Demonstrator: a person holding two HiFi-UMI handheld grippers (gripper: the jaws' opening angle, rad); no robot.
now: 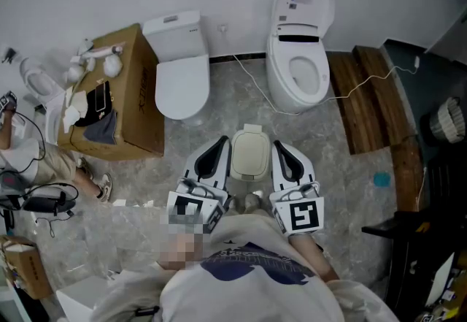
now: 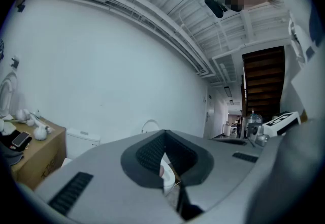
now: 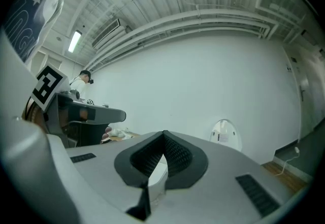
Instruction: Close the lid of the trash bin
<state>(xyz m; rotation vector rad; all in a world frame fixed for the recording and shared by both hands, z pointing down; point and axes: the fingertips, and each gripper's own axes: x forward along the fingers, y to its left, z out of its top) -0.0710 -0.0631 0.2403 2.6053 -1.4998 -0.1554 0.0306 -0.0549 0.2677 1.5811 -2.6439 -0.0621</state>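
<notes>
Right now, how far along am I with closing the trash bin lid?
Done, it seems: the lid sits flat on the trash bin, with no gap showing from above. In hand: nothing; the left claw and right claw are both shut and empty, one on each side of the bin. Left: probably only confirming the lid is fully seated, which the head view cannot settle.

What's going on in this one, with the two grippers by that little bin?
A person holds a gripper in each hand. The left gripper and right gripper sit on either side of a small trash bin. Both grippers are shut with nothing between their jaws. From the head view, the bin's lid already looks closed.
</notes>
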